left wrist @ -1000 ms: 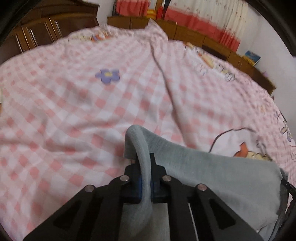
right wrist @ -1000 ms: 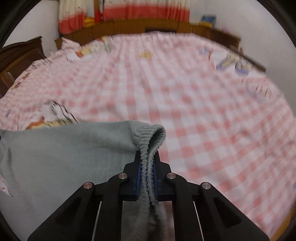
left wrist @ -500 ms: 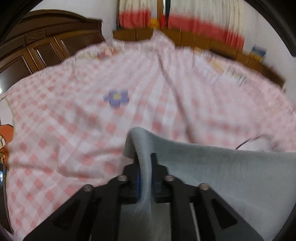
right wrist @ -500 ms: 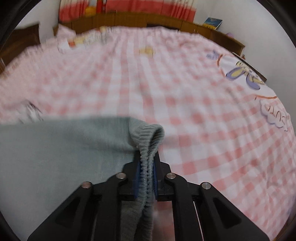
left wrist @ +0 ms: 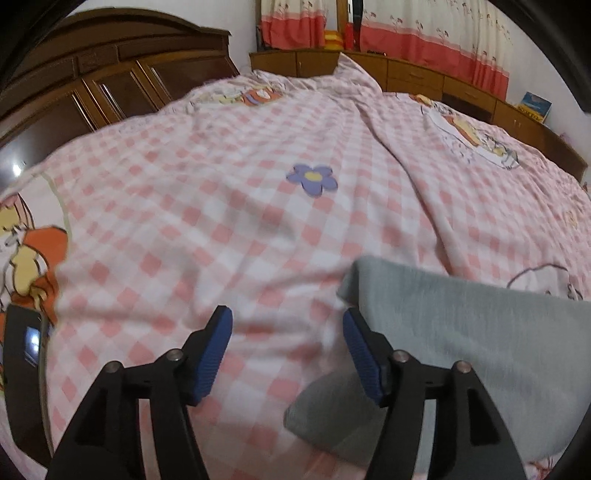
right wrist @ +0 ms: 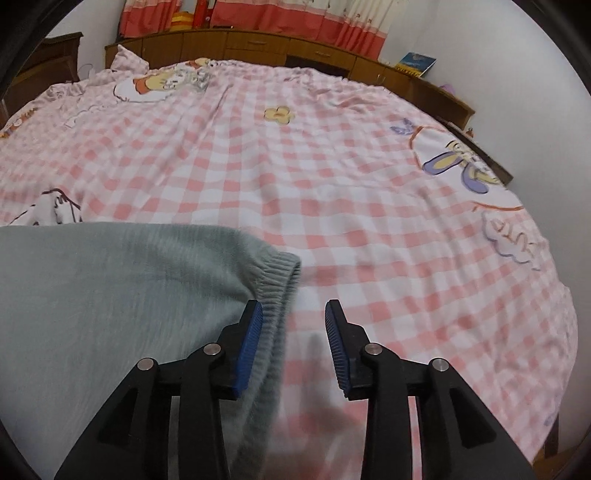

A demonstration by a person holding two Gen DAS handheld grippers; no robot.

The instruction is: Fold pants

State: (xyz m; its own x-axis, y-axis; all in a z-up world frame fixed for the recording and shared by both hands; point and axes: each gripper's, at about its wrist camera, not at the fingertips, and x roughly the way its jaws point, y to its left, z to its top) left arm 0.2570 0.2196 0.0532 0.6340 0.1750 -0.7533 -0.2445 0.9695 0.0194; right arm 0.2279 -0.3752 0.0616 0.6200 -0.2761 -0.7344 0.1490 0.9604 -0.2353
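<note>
1. My left gripper (left wrist: 287, 338) hangs over the bedsheet (left wrist: 229, 221) with the pants (left wrist: 480, 332) to its right; the right finger lies at the cloth's left edge, the left finger over bare sheet.
2. My right gripper (right wrist: 293, 334) has the pants (right wrist: 110, 295) on its left, the waistband (right wrist: 279, 273) just ahead of and beside its left finger.
3. Whether either finger touches the cloth, I cannot tell.
4. A flower print (left wrist: 312, 179) lies ahead of my left gripper, mid-bed.
5. Behind the bed run low cabinets (right wrist: 258, 46), curtains (right wrist: 258, 14) above them.
6. A wardrobe (left wrist: 92, 81) stands far left.
7. A book (right wrist: 415, 61) rests on the cabinets, far right.
</note>
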